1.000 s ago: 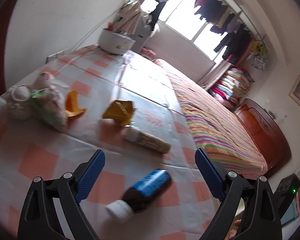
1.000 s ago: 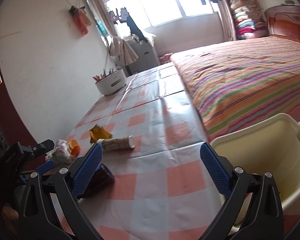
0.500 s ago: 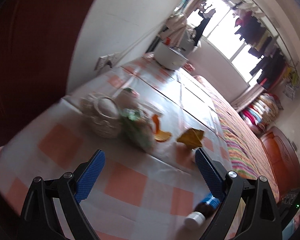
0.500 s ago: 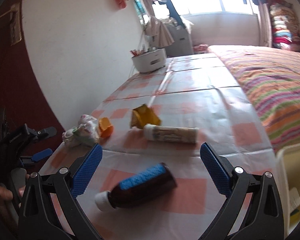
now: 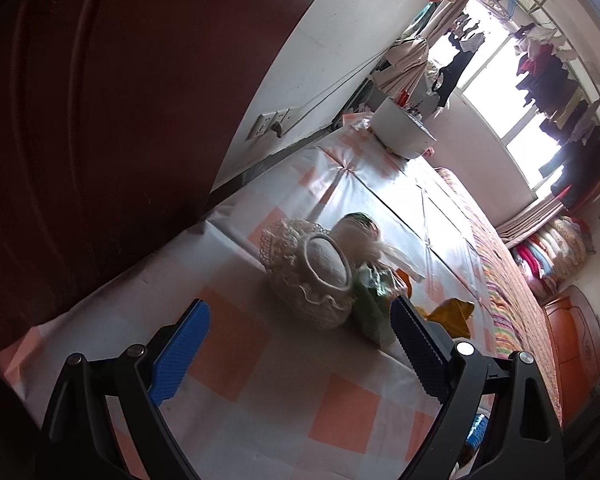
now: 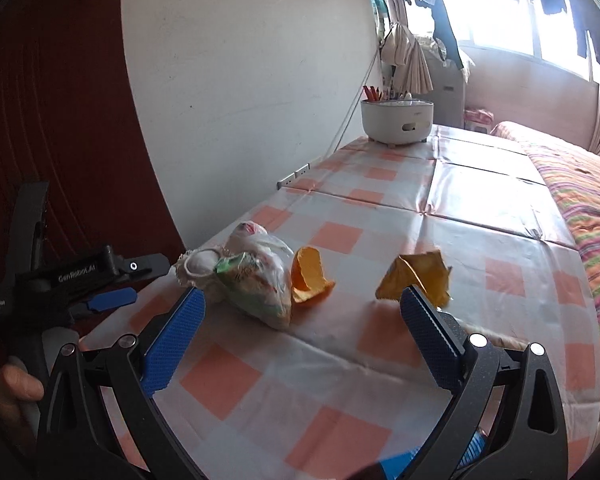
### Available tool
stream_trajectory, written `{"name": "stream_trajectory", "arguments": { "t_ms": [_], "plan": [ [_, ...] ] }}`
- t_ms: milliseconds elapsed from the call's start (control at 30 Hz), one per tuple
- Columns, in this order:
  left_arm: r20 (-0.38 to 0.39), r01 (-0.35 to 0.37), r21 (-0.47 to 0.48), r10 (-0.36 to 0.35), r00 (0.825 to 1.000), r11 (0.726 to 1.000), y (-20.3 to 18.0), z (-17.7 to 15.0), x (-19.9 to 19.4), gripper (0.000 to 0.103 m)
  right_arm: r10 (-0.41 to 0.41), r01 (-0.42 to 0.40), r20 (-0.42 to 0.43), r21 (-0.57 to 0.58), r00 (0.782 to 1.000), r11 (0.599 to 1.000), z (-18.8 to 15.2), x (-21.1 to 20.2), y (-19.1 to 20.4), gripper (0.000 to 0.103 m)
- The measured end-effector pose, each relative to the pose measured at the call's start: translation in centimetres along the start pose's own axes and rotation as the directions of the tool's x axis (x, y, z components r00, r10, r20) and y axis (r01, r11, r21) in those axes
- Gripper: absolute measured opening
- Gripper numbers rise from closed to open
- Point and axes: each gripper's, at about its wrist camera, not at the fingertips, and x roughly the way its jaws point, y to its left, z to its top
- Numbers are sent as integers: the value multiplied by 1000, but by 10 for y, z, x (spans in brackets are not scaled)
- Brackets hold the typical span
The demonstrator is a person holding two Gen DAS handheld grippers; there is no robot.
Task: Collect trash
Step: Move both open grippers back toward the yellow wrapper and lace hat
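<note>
Centrally in the right wrist view, both tongs gape empty — the right gripper frames a crumpled white plastic bag of rubbish, an orange peel and a yellow crumpled wrapper just beyond its blue pads; the left gripper faces a lace-covered white jar centre frame on the orange-checked tablecloth.

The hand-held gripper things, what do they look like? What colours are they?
Each hand-held gripper has a black frame shaped like a fork, with silver round bolts on it. The two fingers carry bright blue bumpy pads. The left hand-held gripper looks the same. From the side, its black body shows white writing and a blue lever.
</note>
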Motion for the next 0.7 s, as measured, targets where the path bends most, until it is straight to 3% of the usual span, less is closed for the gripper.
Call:
{"name": "stream_trajectory", "arguments": {
  "t_ms": [67, 233, 400, 533, 700],
  "plan": [
    [-5, 3, -9, -3, 1000, 1000, 1, 5, 4, 89, 13, -12, -15, 15, 1000, 1000, 6, 9, -3, 94],
    [-9, -20, -7, 20, 1000, 1000, -2, 13, 14, 89, -3, 5, -79, 27, 997, 1000, 15, 33, -6, 70],
    [-32, -38, -6, 38, 999, 999, -4, 18, 25, 89, -118, 123, -113, 43, 987, 991, 26, 44, -33, 71],
    [-70, -38, -20, 37, 997, 999, -1, 21, 36, 89, -218, 217, -182, -22, 959, 976, 28, 67, -54, 71],
    [-108, -49, -2, 49, 993, 999, -7, 20, 48, 89, -288, 273, -271, -94, 918, 958, 31, 91, -70, 71]
  ]
}}
